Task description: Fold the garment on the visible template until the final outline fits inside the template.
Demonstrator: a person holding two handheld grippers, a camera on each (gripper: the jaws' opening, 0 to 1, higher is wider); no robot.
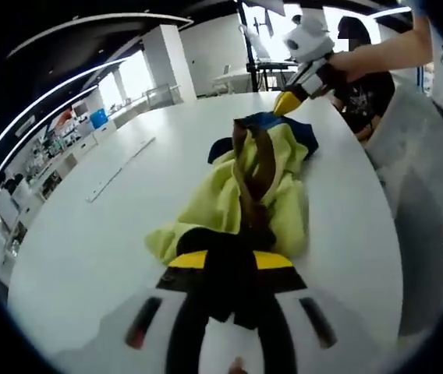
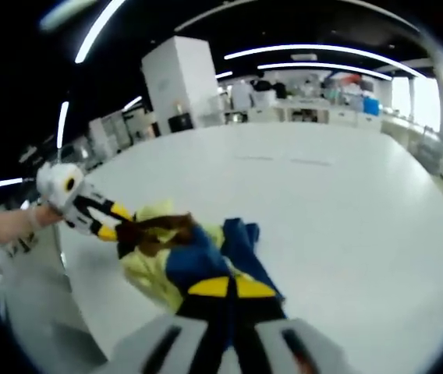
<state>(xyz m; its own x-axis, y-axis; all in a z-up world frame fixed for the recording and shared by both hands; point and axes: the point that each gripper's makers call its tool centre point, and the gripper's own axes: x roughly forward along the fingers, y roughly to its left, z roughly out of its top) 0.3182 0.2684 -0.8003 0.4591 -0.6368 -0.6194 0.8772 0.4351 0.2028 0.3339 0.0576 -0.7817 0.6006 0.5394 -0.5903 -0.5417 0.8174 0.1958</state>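
I have the garment [image 1: 264, 191] bunched on the white tabletop [image 1: 112, 234], stretched between my two tools. My left tool [image 1: 229, 269] is pinching its near end, and my right tool [image 2: 225, 292] is pinching the blue end. The cloth looks soft, light and limp, so I think it will sag and slide. Better to hold it at corners or hems, not in the middle.
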